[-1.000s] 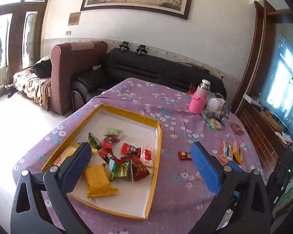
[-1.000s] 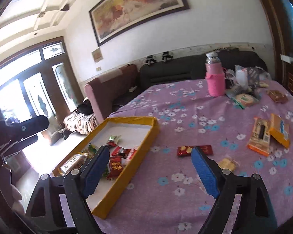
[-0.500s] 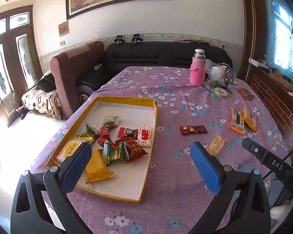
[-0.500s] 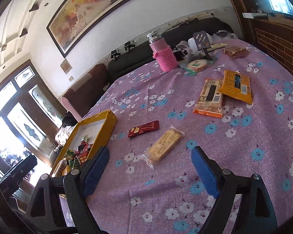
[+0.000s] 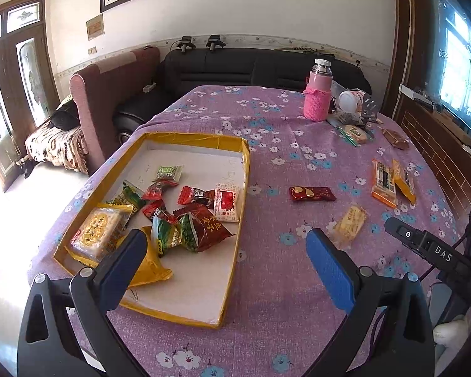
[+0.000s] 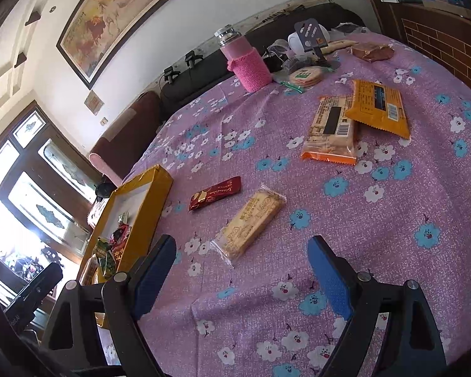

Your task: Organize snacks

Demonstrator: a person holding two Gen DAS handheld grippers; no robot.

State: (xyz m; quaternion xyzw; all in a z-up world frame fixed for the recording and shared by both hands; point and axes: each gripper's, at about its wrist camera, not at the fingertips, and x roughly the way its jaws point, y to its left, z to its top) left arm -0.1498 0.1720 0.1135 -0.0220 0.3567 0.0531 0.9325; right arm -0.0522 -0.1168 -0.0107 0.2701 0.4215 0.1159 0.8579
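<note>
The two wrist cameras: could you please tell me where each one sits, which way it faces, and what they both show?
Left wrist: on the left gripper, jaws open, angled down at the yellow tray of snacks; the right-hand device shows at the right edge.
Right wrist: on the right gripper, jaws open and empty, angled down at the clear biscuit packet on the purple tablecloth.
Shared: tray, red packet, biscuit packet, orange packets, pink bottle.

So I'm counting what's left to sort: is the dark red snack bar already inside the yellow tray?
No, the dark red snack bar lies on the purple tablecloth, outside the yellow tray.
</note>
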